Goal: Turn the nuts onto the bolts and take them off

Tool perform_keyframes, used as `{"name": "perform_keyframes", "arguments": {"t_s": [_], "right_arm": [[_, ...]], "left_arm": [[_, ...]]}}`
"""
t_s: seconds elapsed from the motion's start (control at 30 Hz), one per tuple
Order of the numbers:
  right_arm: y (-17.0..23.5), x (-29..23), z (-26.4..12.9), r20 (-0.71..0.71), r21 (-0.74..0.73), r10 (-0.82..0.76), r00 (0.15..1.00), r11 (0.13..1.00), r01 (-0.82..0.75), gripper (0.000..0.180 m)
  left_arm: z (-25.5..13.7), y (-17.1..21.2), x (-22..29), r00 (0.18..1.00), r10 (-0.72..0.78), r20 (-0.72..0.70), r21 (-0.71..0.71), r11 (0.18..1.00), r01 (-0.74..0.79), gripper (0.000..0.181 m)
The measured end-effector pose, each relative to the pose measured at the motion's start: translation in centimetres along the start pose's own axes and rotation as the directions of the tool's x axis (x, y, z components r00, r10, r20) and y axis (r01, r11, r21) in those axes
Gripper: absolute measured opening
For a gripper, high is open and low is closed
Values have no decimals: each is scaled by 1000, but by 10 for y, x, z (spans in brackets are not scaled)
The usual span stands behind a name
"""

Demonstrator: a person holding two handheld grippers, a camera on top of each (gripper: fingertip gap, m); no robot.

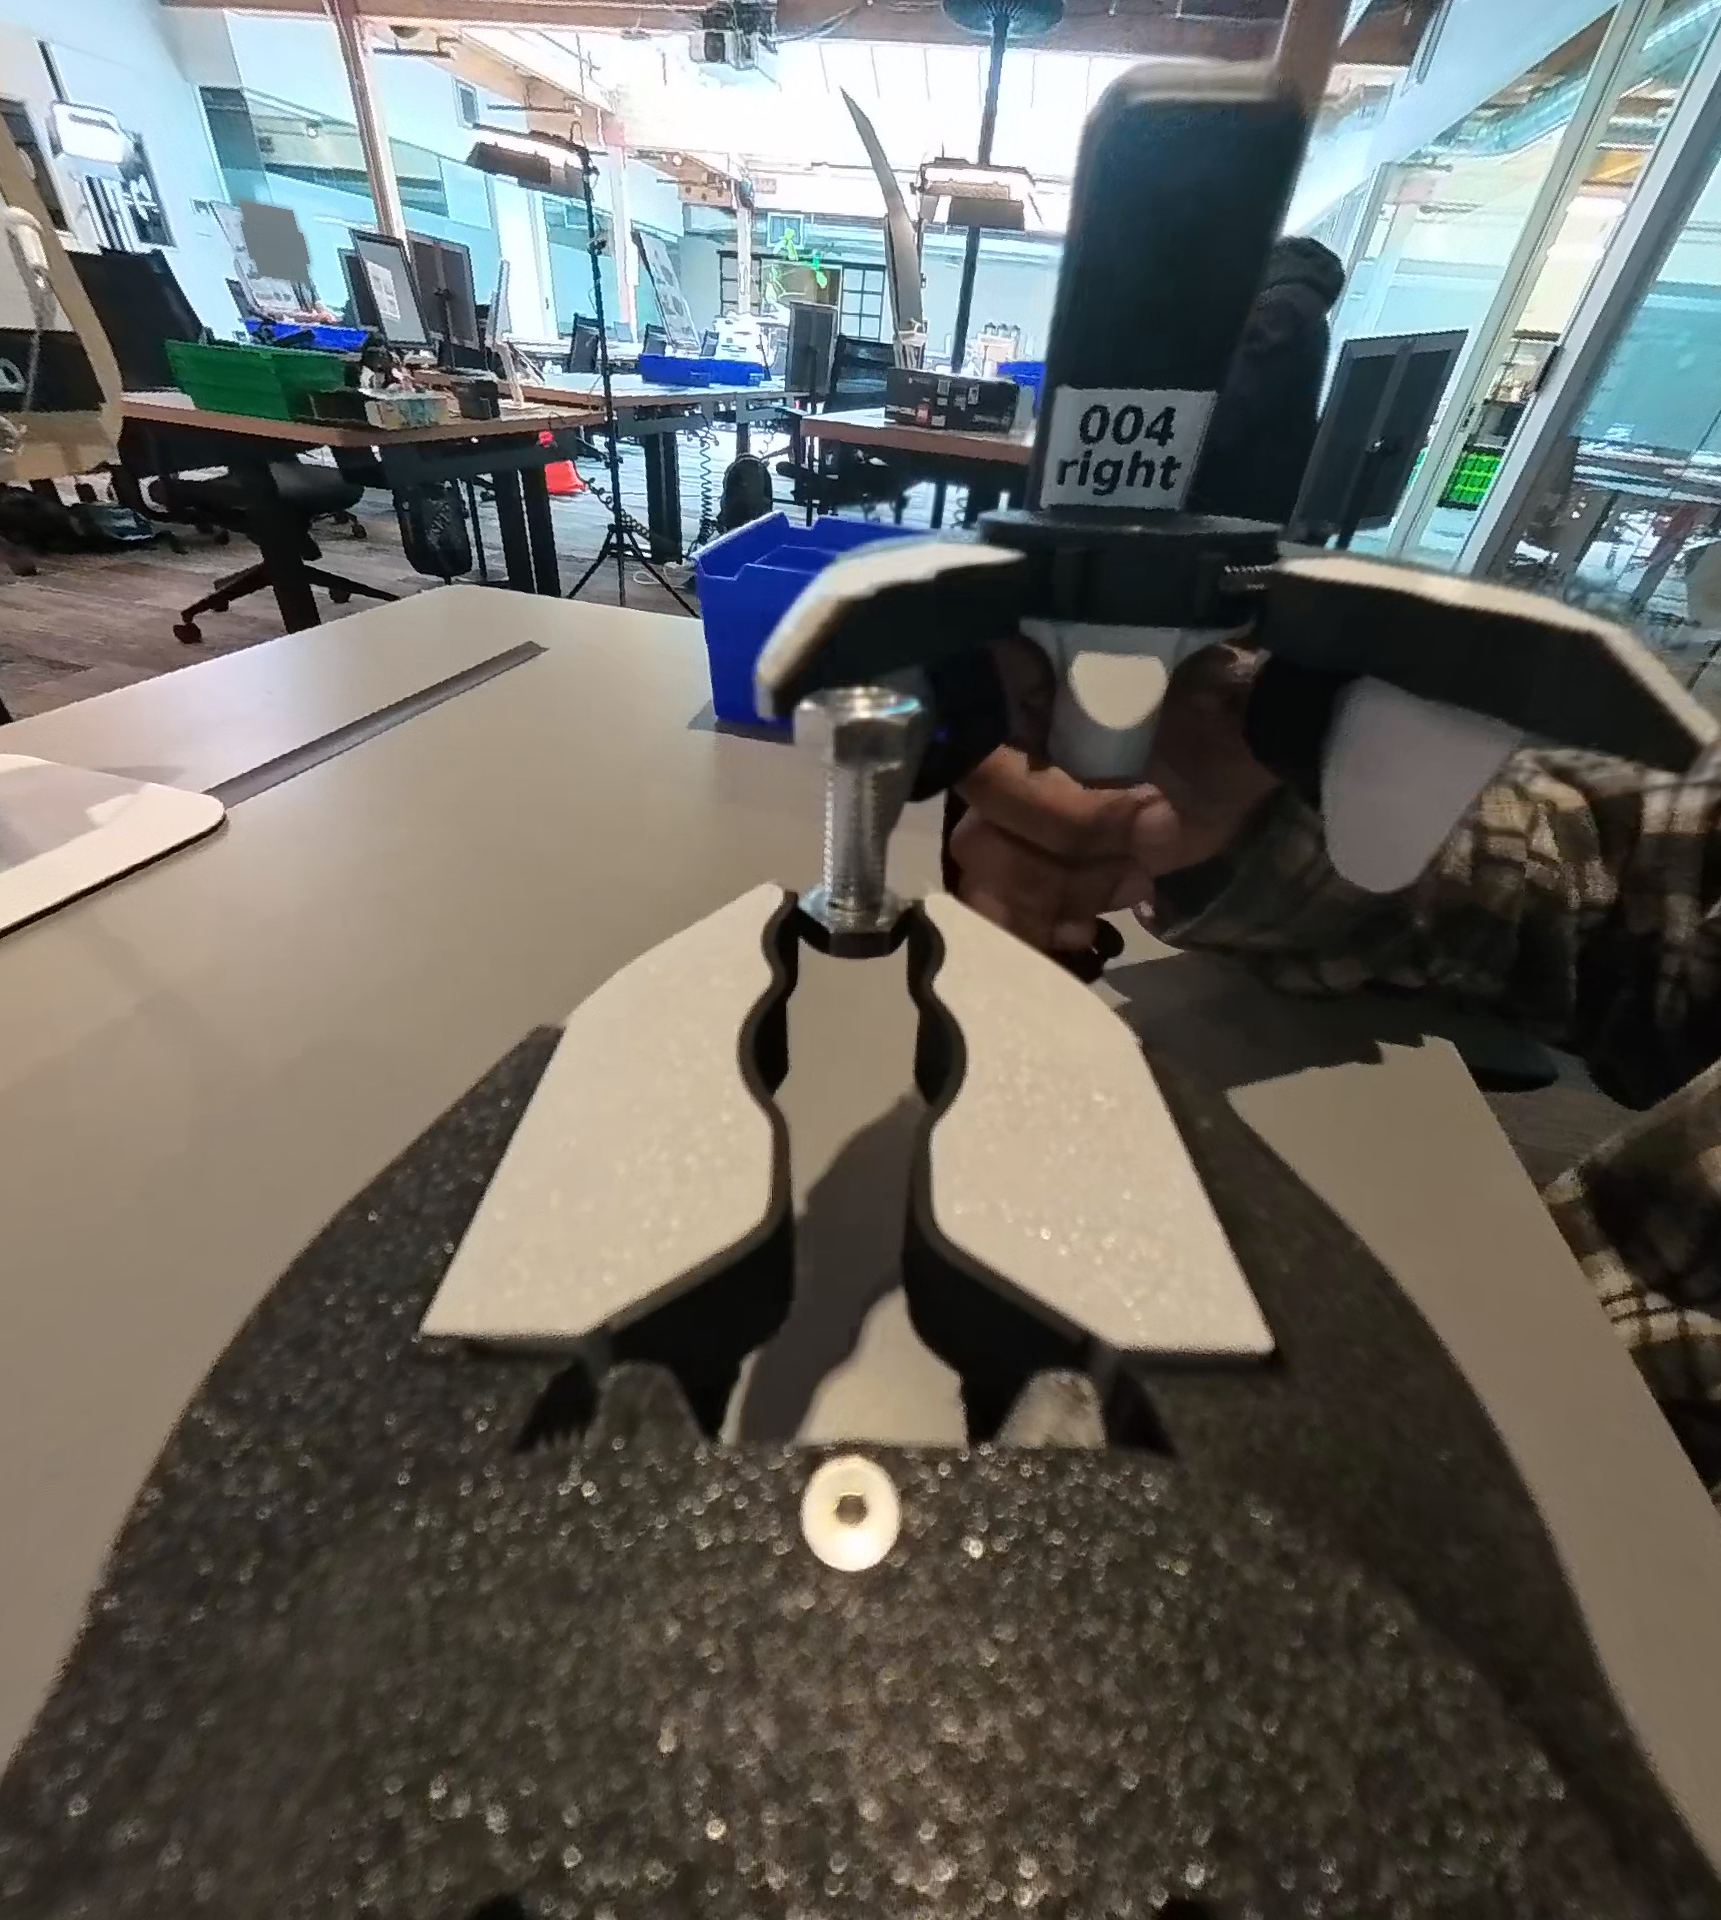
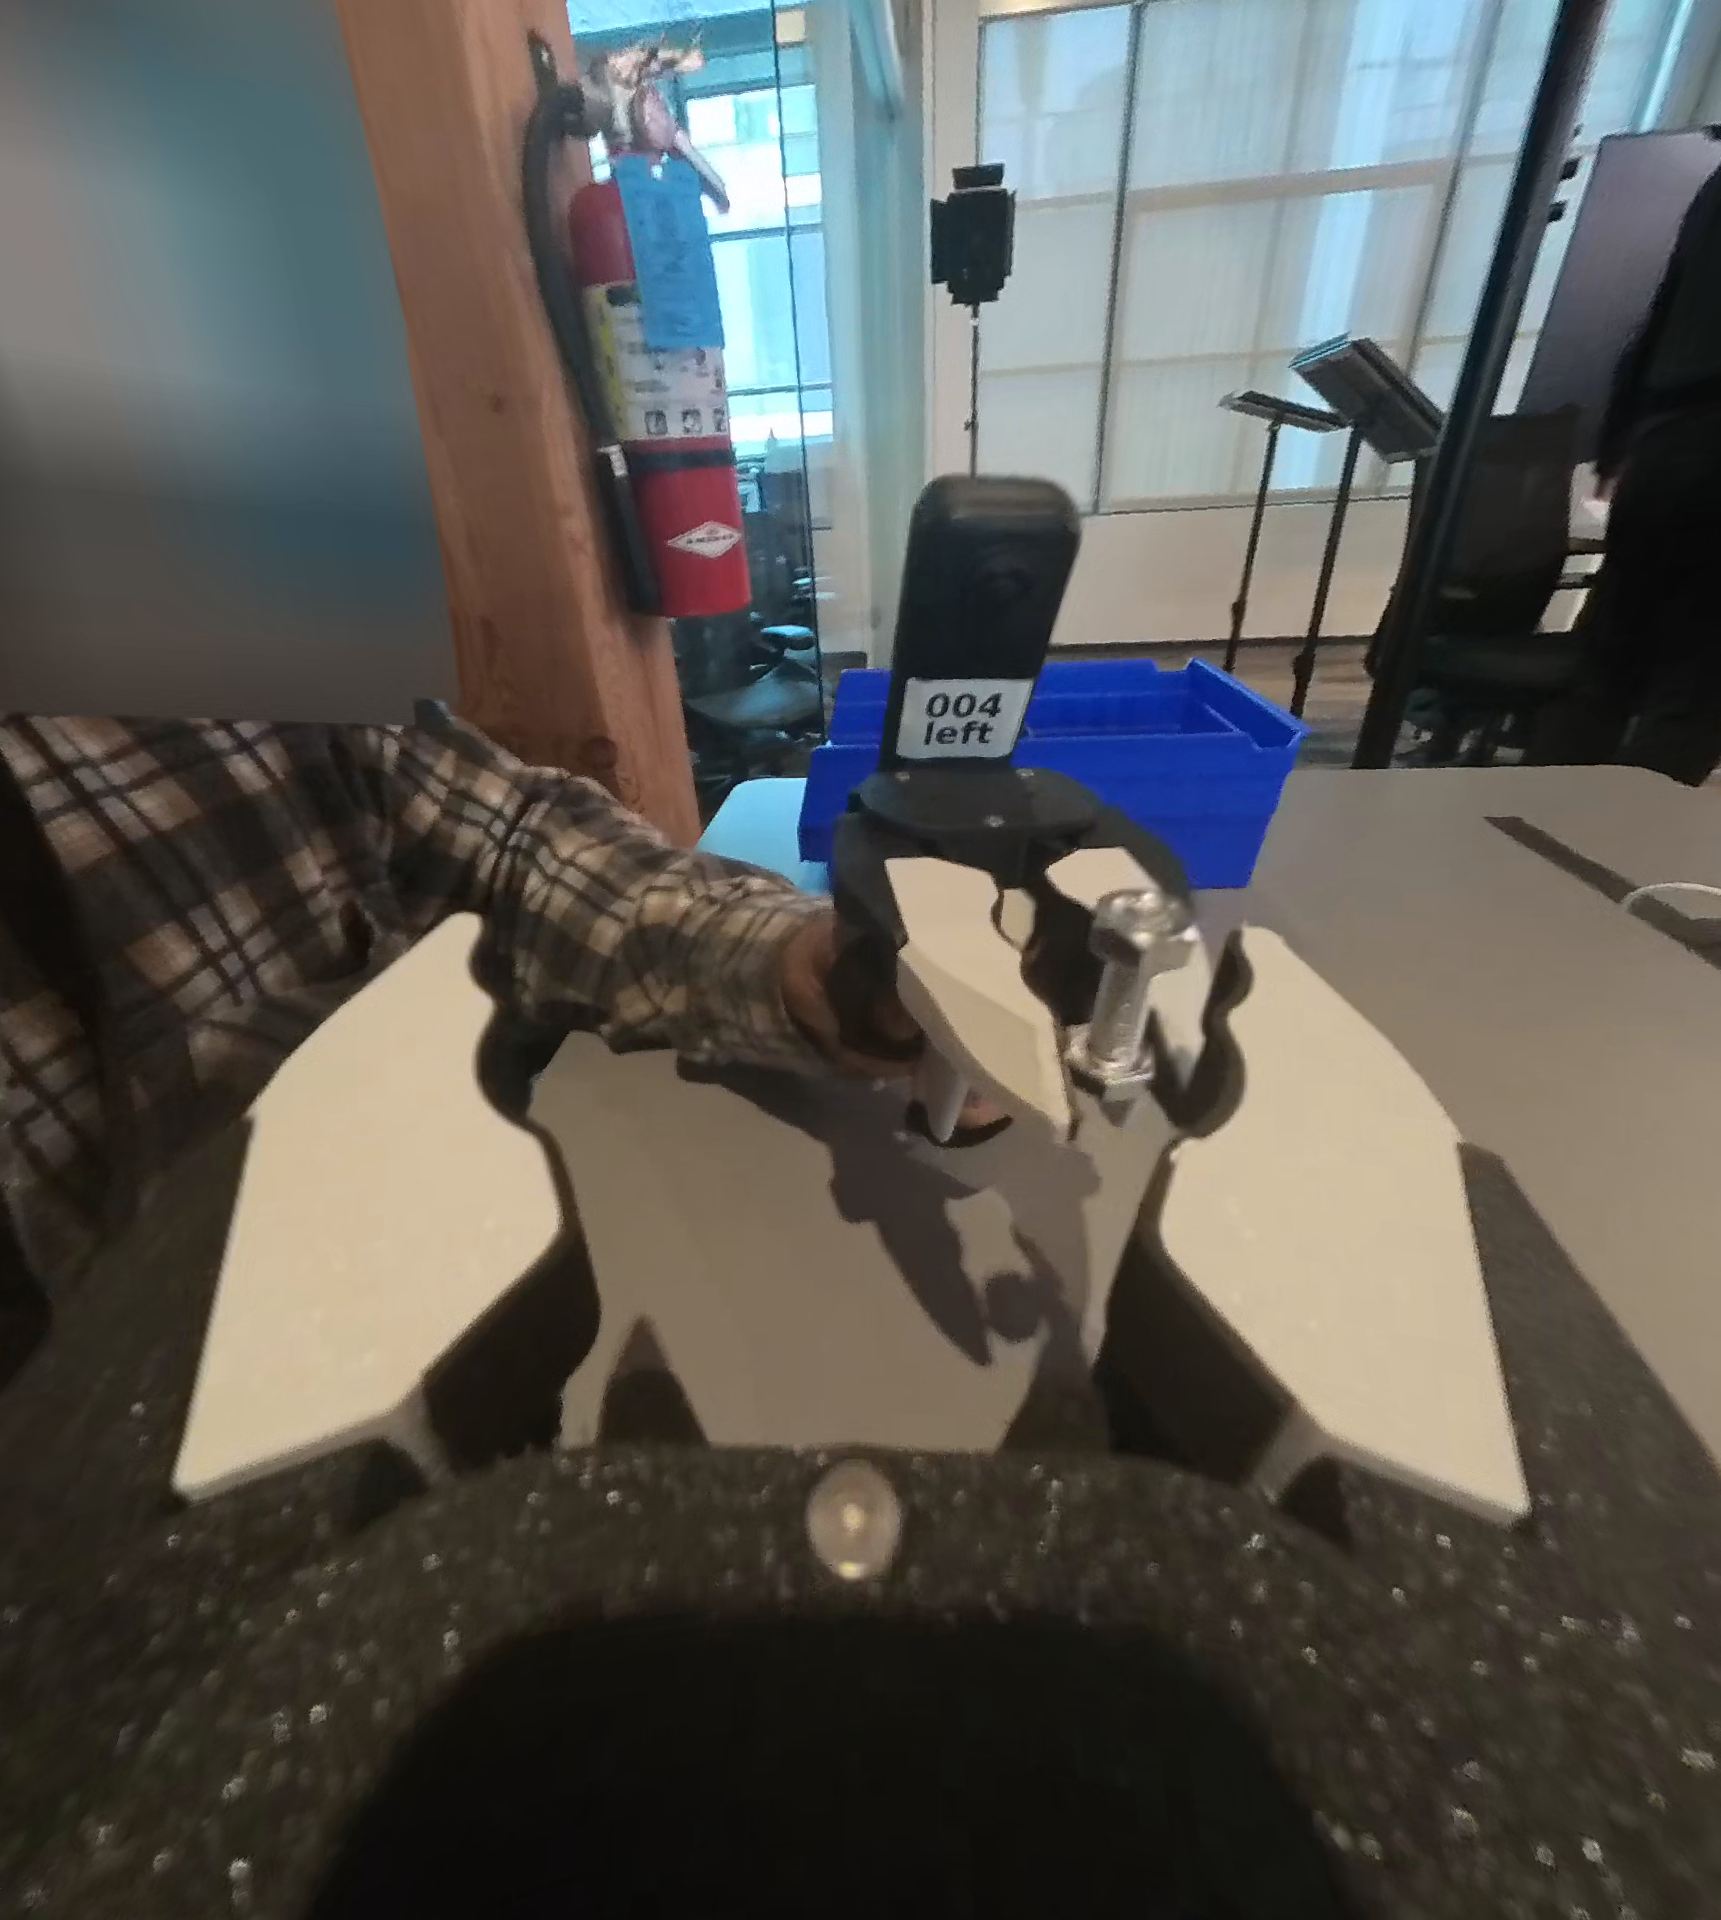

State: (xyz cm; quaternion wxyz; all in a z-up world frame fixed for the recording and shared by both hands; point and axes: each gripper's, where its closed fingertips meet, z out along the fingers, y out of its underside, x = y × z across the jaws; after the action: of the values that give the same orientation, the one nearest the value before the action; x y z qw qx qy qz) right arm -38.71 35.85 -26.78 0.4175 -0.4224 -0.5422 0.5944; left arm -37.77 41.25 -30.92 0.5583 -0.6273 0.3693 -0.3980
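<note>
The lower end of the bolt (image 1: 854, 805) is hidden inside the nut (image 1: 851, 928), and the nut's underside is lost between the fingertips of the left gripper (image 1: 851, 935), which is clenched on it. In the left wrist view the bolt's hex head sits just under the left finger of the right gripper (image 1: 1240, 665) — whether they touch is hard to tell. That gripper's own camera shows its fingers spread wide, released, with the bolt (image 2: 1131, 987) standing at about 1 o'clock near its right fingertip (image 2: 1214, 997) rather than between the tips. Its right gripper (image 2: 856, 1039) point falls over bare surface (image 2: 1562, 987).

The bolt is bright silver, threaded along its shank, upright with the hex head on top; the nut (image 2: 1110, 1070) at its foot looks silver from one side and dark from the other, so its finish is unclear. Both are held above the grey surface (image 1: 316, 935), towards 12 o'clock in the left wrist view.

The left gripper (image 2: 1110, 1081) appears in the right wrist view at 12 o'clock, gripped by a hand (image 2: 835, 987) in a plaid sleeve (image 2: 420, 883); much of the hand is covered by the handle. A blue bin (image 2: 1147, 769) stands behind it — its contents cannot be seen. The right wrist view is slightly blurred.
</note>
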Motion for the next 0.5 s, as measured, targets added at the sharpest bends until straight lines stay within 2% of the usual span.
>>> {"name": "perform_keyframes", "arguments": {"t_s": [0.17,0.23,0.4,0.5], "right_arm": [[-3,-1,13,45,7,16,999,1000,-16,124],[1,-4,11,26,-4,12,1000,1000,-12,129],[-2,1,0,-34,16,13,999,1000,-13,126],[-6,1,11,0,21,15,1000,1000,-15,127]], "left_arm": [[2,-1,4,1000,8,-3,1,1000,-8,19],[1,-2,2,1000,9,6,3,1000,-9,19],[0,-2,2,1000,11,-2,-2,1000,-11,19],[3,-1,7,1000,18,-12,-4,1000,-18,19]]}}
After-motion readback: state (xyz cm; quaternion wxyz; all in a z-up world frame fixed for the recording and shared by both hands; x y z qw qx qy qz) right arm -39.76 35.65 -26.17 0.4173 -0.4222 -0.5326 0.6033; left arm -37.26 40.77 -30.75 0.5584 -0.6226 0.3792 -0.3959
